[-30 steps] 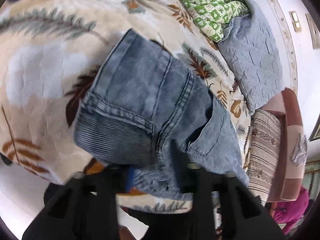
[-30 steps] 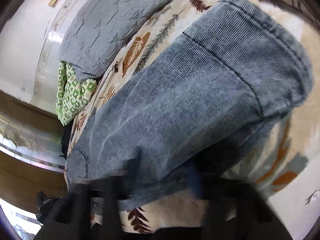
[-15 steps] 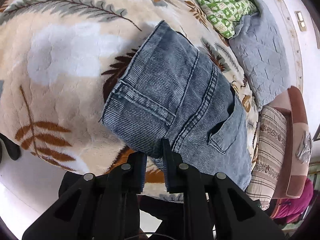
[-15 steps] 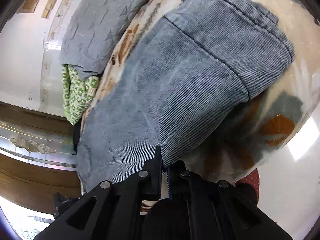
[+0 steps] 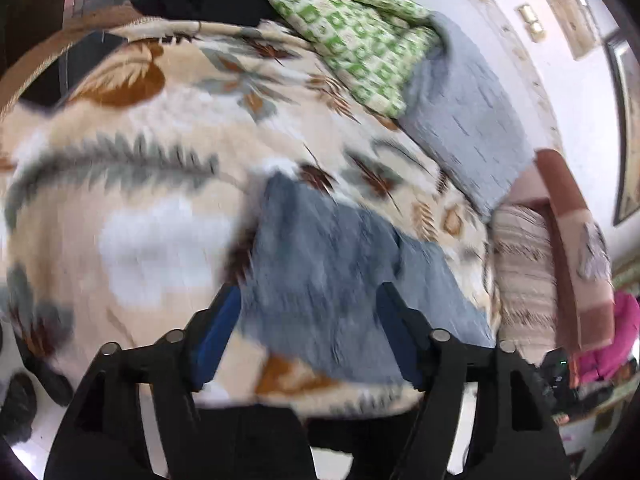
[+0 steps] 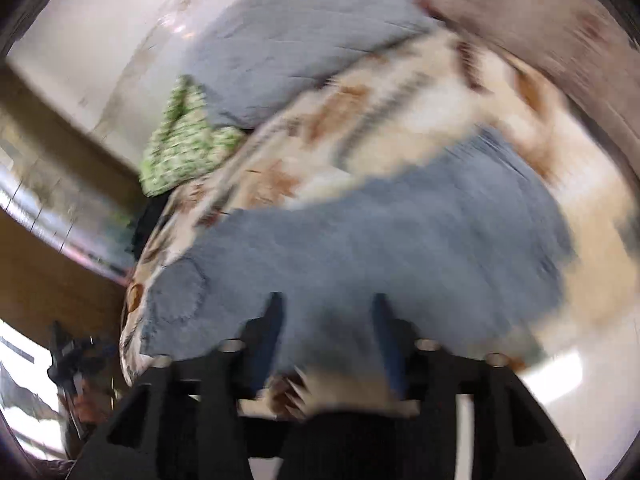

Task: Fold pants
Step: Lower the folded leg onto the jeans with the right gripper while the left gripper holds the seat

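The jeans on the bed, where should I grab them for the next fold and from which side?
Take the jeans by the near folded edge, which hangs closest to the bed's edge, one claw toward each end. Come from the near side, angled down. The bundle lies flat on the leaf-print blanket, so only its edges offer a lip. The left claw and right claw have just opened, holding nothing.

A leaf-print blanket point(image 5: 160, 208) covers the bed; at one o'clock lie a green checked quilt point(image 5: 352, 32) and a grey pillow point(image 5: 464, 120).

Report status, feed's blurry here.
Both grippers, left and right, just opened, empty. Jeans folded on leaf-print blanket. Nothing blocking.
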`<action>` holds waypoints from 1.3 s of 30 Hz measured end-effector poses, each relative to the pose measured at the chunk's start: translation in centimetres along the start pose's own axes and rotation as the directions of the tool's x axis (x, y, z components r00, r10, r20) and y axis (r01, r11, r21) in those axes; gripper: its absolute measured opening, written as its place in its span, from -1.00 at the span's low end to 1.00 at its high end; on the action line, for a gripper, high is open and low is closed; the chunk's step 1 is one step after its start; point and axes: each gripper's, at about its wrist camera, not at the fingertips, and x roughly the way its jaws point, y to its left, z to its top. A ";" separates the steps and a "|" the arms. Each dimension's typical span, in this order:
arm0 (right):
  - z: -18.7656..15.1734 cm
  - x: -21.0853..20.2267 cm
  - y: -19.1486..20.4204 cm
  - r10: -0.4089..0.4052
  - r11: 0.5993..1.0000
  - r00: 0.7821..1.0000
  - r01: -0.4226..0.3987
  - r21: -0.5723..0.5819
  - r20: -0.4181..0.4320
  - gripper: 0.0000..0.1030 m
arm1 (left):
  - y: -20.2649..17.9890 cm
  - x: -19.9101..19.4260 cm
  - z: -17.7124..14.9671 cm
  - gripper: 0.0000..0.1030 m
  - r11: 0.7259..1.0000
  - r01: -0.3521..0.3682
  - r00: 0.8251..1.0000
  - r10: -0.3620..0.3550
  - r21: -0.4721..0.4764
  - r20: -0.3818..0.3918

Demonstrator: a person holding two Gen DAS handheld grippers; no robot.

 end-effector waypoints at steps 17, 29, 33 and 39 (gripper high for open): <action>6.6 23.4 13.1 -0.032 0.926 0.927 -0.112 -0.359 -0.373 -0.79 | 1.5 11.3 5.2 -0.11 0.954 0.244 0.910 -0.287 -0.173 -0.298; 3.0 23.8 14.5 -0.286 0.829 0.952 0.189 -0.526 -0.109 -0.64 | -1.0 10.5 3.9 -0.18 0.999 -0.036 0.974 0.038 0.014 -0.222; 3.8 18.4 12.4 -0.163 0.930 0.984 0.128 -0.344 -0.075 -0.34 | -1.8 7.3 3.2 -0.07 0.998 -0.033 0.985 0.042 0.054 -0.166; 4.4 6.0 2.2 -0.181 0.974 0.979 0.191 -0.120 0.090 0.00 | -1.8 3.9 -0.7 0.24 0.996 0.088 0.979 -0.082 0.024 -0.188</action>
